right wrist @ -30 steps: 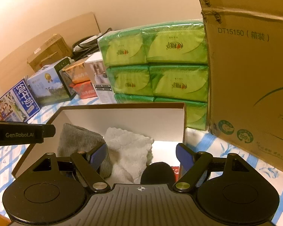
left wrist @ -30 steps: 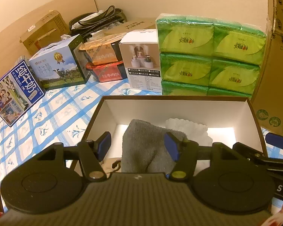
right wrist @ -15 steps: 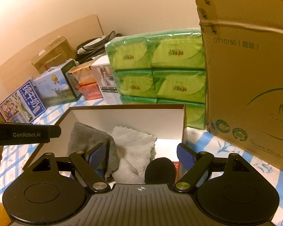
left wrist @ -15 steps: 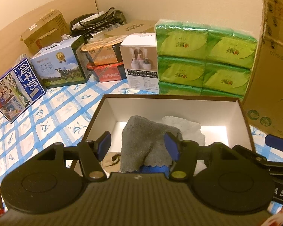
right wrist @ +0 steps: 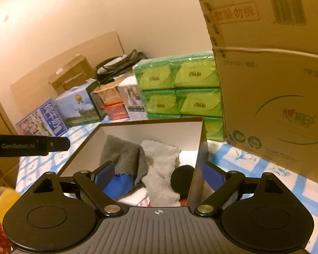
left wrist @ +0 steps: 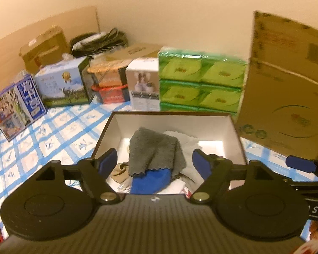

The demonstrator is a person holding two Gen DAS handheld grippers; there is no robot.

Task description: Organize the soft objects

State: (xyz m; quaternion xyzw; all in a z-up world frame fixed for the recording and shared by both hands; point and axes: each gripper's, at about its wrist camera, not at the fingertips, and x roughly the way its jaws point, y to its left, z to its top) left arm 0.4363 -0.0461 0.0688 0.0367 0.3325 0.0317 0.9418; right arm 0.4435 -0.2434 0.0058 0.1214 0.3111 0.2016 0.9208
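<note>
Both the left gripper and the right gripper hover with fingers spread wide and empty, having just opened further and drawn back and up since a second ago. Beneath them the grey towel, blue cloth and white towel lie piled inside the open box on the table. I judge the withdrawal should stay high and straight, clearing the box wall.

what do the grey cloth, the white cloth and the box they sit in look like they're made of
Grey cloth: likely microfibre or fleece, matte with a short fuzzy nap and a scalloped edge.
White cloth: probably plush terry or coral fleece, with a thicker, nubbly pile.
Box: seemingly stiff paperboard, with smooth white flat walls and a dark rim.
</note>
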